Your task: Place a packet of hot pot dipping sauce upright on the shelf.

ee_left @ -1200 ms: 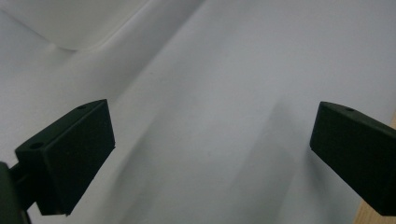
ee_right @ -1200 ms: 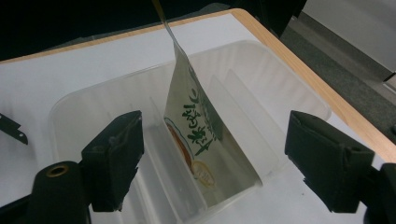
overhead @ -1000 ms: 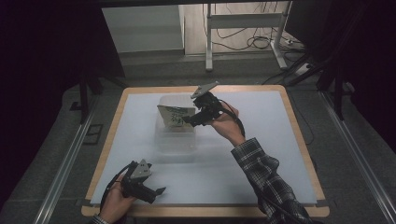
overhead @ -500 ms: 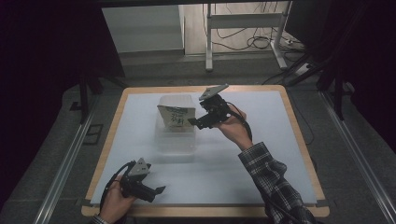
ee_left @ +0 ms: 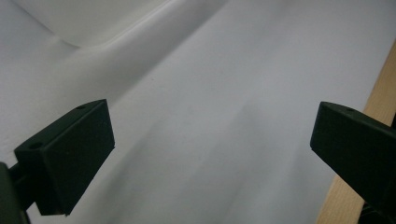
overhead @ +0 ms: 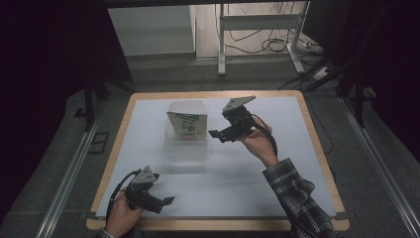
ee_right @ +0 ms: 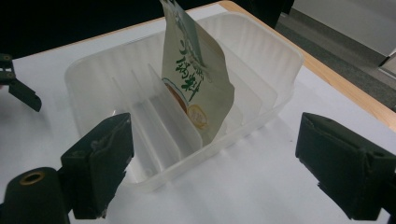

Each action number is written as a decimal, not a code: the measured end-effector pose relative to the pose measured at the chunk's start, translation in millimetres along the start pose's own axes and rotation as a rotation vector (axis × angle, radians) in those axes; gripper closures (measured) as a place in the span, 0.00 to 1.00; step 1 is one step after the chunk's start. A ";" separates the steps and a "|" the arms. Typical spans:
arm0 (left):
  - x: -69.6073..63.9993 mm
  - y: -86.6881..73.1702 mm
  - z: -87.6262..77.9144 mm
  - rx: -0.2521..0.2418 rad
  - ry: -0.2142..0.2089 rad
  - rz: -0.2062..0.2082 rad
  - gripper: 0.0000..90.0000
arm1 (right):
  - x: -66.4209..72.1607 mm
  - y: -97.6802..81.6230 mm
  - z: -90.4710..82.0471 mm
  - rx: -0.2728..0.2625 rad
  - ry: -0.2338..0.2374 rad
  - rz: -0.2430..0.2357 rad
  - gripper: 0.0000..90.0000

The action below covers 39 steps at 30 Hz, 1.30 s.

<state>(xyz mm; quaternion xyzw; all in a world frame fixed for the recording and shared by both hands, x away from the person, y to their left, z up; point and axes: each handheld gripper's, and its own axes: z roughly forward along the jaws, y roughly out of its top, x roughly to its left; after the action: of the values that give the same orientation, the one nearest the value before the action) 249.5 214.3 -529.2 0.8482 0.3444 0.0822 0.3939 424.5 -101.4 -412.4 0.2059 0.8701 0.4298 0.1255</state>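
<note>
Pouch [ee_right: 198,77] standing tilted in clear plastic tray [ee_right: 261,56], leaning on one of its dividers [ee_right: 168,109], near the far middle of the white mat [overhead: 257,183]. Right gripper [overhead: 218,135] just beside tray's right side, jaws wide and just been opening further, nothing between them, touching neither pouch nor tray. Left gripper [overhead: 166,201] low at near left corner of mat, jaws spread wide over bare white surface, holding nothing, well apart from tray. Wooden table edge [ee_left: 378,98] close beside one left jaw. Other slots of tray lying empty between ribbed walls. Metal stand [overhead: 257,22] and cables on floor beyond table.
</note>
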 end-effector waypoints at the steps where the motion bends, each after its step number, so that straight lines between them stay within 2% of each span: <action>1: 0.0 0.1 -0.3 -0.008 -0.001 -0.013 0.00 | 0.7 -1.4 -1.1 -0.002 0.002 0.004 0.13; 3: 0.1 0.1 -0.4 -0.013 -0.012 -0.023 0.00 | 2.5 -5.8 -3.3 -0.003 0.008 0.004 0.12; 6: -1.3 0.5 0.1 0.007 0.022 0.010 0.00 | 4.4 -10.5 -5.0 -0.003 0.016 0.002 0.12; 8: -2.2 0.6 0.9 0.019 0.035 0.017 0.00 | 4.9 -12.1 -5.9 -0.002 0.016 0.003 0.11; 15: -3.7 1.1 2.1 0.031 0.035 0.015 0.00 | 8.6 -22.8 -12.2 -0.002 0.015 0.024 0.10; 22: -4.5 2.0 2.1 0.031 0.012 -0.001 0.00 | 13.8 -34.1 -20.7 -0.009 0.015 0.026 0.07; 26: -5.3 2.1 2.4 0.037 0.022 0.005 0.00 | 12.9 -38.1 -23.8 -0.011 0.019 0.042 0.06; 27: -5.5 2.1 2.1 0.040 0.030 0.012 0.00 | 11.6 -40.2 -25.5 -0.014 0.026 0.060 0.04; 32: -6.1 2.0 2.0 0.043 0.043 0.022 0.01 | 11.2 -45.2 -29.8 -0.012 0.025 0.093 0.00; 39: -7.3 2.1 1.6 0.043 0.061 0.039 0.01 | 12.8 -48.7 -36.3 -0.009 0.005 0.089 0.00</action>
<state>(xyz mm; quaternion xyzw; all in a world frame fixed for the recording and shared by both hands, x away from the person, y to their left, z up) 245.8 207.6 -527.8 0.8601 0.3414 0.1081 0.3633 386.6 -147.3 -430.2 0.2429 0.8586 0.4392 0.1049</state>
